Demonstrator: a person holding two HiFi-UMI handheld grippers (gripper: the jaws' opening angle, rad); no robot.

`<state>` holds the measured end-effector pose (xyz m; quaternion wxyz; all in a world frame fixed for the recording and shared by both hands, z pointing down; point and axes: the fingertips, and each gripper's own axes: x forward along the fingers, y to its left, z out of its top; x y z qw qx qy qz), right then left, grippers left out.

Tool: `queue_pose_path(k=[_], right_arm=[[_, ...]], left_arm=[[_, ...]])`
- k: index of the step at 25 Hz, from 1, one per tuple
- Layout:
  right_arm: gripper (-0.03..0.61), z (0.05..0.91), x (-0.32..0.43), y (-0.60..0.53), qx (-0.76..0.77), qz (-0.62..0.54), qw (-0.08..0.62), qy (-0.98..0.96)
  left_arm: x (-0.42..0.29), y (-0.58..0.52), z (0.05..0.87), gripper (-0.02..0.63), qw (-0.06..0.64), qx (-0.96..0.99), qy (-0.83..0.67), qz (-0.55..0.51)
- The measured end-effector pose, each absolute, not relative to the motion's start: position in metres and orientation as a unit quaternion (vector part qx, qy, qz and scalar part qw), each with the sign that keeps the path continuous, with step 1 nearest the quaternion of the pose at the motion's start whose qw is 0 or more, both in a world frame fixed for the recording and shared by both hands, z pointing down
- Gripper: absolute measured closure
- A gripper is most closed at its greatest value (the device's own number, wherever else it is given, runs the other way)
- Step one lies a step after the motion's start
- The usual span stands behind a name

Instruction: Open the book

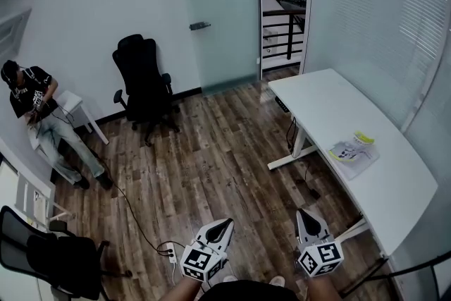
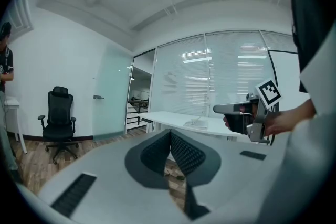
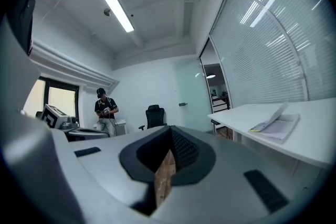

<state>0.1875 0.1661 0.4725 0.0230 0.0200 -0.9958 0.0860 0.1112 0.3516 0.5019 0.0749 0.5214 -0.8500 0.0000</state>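
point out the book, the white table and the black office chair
book (image 1: 352, 151), head view, middle of its top face
white table (image 1: 330, 103), head view, bare part of the top
black office chair (image 1: 141, 70), head view, backrest

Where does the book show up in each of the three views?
Head view: book at right, on the white table.
Left gripper view: book small, right of centre, on that table.
Right gripper view: book at right, on that table.
Shared landmark: the black office chair.

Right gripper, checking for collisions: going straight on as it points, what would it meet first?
Way looks free: the right gripper points past the desk toward the far black chair, probably.
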Motion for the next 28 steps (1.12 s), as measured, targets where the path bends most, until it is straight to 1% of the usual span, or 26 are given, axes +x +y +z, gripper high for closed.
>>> queue_pose_path(k=[4,8,12,21,28], right_arm=[[0.574,0.476,0.183,0.180,0.034,0.086,0.021,-0.995],[0.574,0.482,0.181,0.185,0.049,0.086,0.019,-0.995],[0.574,0.479,0.175,0.182,0.052,0.111,0.022,-0.992],[0.574,0.481,0.156,0.134,0.069,0.084,0.027,-0.994],[0.574,0.480,0.108,0.080,0.060,0.093,0.028,-0.994]], left_arm=[[0.109,0.364,0.505,0.598,0.076,0.531,-0.844,0.006],[0.106,0.359,0.494,0.598,0.055,0.547,-0.835,0.004],[0.095,0.349,0.494,0.598,0.054,0.556,-0.830,-0.006],[0.061,0.297,0.492,0.598,0.053,0.572,-0.819,-0.003],[0.020,0.240,0.491,0.598,0.055,0.570,-0.820,0.015]])
